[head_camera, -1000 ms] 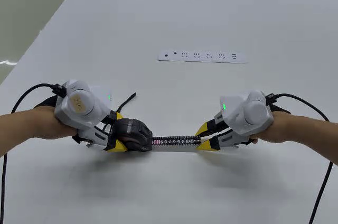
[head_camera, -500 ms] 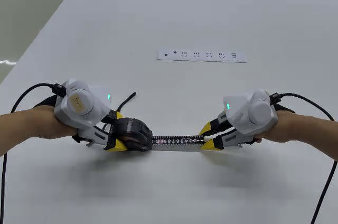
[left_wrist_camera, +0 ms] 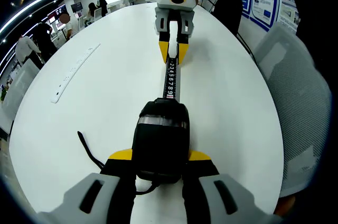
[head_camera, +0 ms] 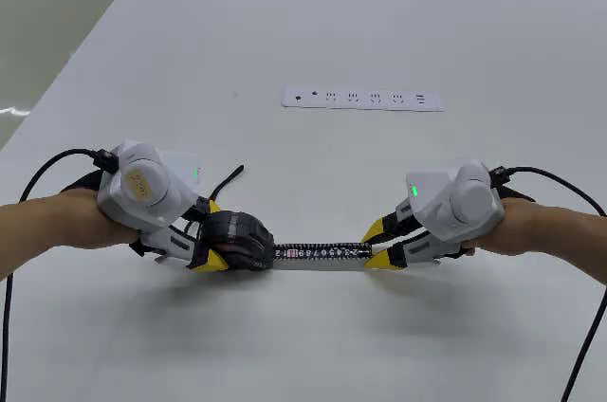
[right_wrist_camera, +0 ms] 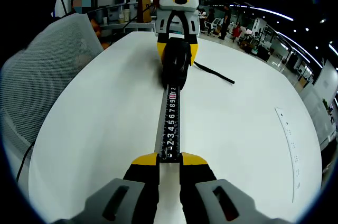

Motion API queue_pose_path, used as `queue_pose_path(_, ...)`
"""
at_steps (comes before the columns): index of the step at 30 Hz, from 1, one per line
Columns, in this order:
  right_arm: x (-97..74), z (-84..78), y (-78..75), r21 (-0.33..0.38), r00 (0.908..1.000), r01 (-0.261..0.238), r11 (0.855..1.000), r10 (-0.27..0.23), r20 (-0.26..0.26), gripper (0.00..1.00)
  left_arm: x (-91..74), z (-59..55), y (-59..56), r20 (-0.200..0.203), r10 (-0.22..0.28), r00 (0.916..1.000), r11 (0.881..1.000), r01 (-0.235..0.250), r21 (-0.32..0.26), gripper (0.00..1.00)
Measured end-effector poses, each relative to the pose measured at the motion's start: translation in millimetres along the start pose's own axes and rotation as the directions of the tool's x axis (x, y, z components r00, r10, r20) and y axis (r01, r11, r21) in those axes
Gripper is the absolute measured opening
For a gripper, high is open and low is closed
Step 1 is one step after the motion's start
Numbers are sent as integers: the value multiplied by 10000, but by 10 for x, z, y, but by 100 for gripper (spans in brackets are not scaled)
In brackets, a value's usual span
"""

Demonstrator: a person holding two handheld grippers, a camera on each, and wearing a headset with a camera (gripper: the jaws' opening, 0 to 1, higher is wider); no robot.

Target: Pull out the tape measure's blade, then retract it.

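- The left gripper (head_camera: 212, 237) is clamped on the tape measure's black case (head_camera: 239, 241), with one yellow-tipped jaw on either side. It points toward the person's right, low over the white table (head_camera: 285, 32).
- The right gripper (head_camera: 377, 245) faces it and points left. Its jaws are pinched together on the free end of the blade (head_camera: 321, 253).
- Both forearms come in nearly level from the sides of the head view. The left hand (head_camera: 85, 220) and the right hand (head_camera: 512, 228) each wrap round the back of their gripper.
- Compared with a second ago, the right gripper has slid a little further right and more of the numbered blade is drawn out. The left gripper and the case have kept their place.
- The blade runs straight from the case to the right gripper's jaws, close over the table. Whether it touches the surface cannot be told.
- A black strap (head_camera: 228, 182) trails from the case across the table just behind the left gripper.
- A white power strip (head_camera: 362, 100) lies flat well beyond both grippers.
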State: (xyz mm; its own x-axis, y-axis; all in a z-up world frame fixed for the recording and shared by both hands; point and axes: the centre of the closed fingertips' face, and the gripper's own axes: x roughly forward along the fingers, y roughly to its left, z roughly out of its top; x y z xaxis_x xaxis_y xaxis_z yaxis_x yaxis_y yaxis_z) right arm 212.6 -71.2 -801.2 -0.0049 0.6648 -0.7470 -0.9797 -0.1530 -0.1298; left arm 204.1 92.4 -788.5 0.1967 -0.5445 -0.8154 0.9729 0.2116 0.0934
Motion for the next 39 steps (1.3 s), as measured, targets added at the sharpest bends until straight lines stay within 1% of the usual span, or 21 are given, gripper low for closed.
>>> queue_pose_path(17, -38, -31, 10, -27, 10000, 24, 10000, -24, -26, 13, -20, 48, -42, -16, 1, 10000, 10000, -1, -10, 29)
queue_pose_path(30, -61, -55, 18, -38, 10000, 46, 10000, -46, -54, 13, -14, 12, -14, -14, 13, 10000, 10000, -13, -7, 29)
queue_pose_path(39, -76, -69, 23, -25, 10000, 46, 10000, -46, -70, 13, -18, 19, -20, -30, 27, 10000, 10000, -27, 2, 29)
